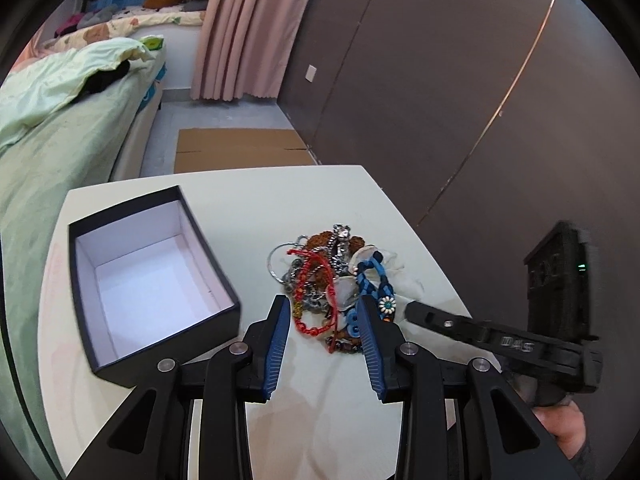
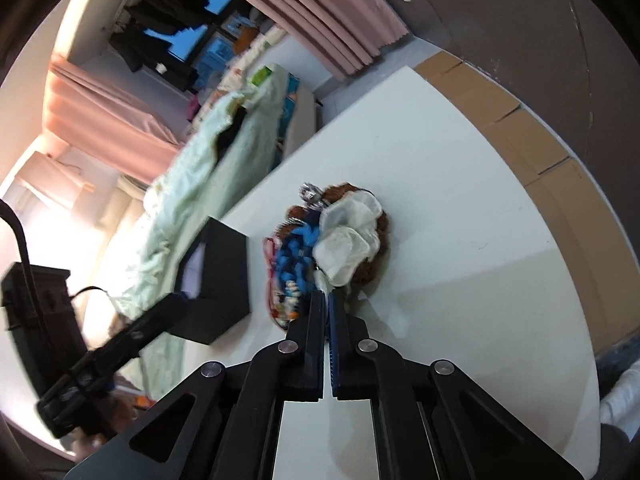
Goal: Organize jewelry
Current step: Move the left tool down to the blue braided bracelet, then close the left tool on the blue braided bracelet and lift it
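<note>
Left wrist view: jewelry pile (image 1: 332, 280) lies centre frame on the surface (image 1: 240, 208), right of the empty black box (image 1: 152, 280). Left tongs (image 1: 322, 320) gape around its near edge. Right tongs (image 2: 326, 300) appear closed at the pile's edge; whether they grip a piece cannot be told. Light, limp, tangled; take one strand's free loop.

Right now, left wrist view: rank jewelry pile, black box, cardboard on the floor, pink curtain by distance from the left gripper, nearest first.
1. Jewelry pile: directly ahead of the left gripper, its near edge between the open jaws.
2. Black box: on the table, just left of the left jaw, lid off.
3. Cardboard: on the floor beyond the table's far edge.
4. Pink curtain: far end of the room, hanging by the wall.
</note>
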Demonstrator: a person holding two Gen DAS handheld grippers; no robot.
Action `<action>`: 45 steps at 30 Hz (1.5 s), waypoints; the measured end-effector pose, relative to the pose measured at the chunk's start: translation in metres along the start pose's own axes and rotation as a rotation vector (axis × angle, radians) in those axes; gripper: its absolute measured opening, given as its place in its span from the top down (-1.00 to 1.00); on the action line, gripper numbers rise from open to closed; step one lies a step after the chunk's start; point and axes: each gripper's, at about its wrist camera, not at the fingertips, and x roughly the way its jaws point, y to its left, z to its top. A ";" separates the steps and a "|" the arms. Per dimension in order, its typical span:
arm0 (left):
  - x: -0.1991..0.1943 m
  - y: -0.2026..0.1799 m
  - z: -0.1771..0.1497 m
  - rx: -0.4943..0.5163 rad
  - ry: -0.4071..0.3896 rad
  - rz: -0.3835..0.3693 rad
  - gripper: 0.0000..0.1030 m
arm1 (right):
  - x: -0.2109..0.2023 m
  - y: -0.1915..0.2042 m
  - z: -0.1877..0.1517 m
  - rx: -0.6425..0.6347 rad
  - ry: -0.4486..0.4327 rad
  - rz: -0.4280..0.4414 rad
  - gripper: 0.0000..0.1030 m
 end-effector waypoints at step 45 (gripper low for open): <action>0.056 -0.070 -0.010 0.318 0.097 0.004 0.46 | -0.098 -0.016 -0.044 0.096 -0.224 -0.051 0.94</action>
